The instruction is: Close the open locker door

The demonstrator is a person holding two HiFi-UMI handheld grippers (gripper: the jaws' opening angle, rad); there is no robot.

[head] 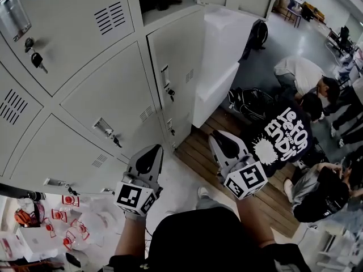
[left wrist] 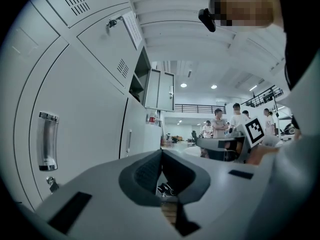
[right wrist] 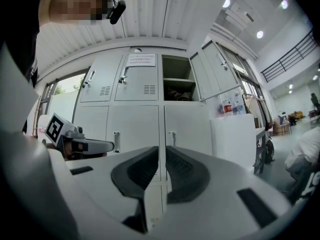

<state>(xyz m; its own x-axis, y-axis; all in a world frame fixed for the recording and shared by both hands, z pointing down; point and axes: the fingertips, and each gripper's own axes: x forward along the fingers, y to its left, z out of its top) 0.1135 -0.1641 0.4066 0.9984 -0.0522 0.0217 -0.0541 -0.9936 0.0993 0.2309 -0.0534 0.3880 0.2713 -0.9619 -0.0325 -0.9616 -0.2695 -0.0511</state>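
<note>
1. The open locker [right wrist: 176, 79] sat in the top row, upper middle of the right gripper view. Its door [right wrist: 202, 76] stood swung out at the opening's right side, long axis upright.
2. In the head view the door lay at the top edge, well apart from both sets of jaws. It was almost straight above the right gripper [head: 224, 141], with the left gripper [head: 150, 154] further left.
3. Both sets of jaws were drawn together and held nothing.
4. The right gripper looked the nearer one. It would likely need to rise and press the door leftward.
</note>
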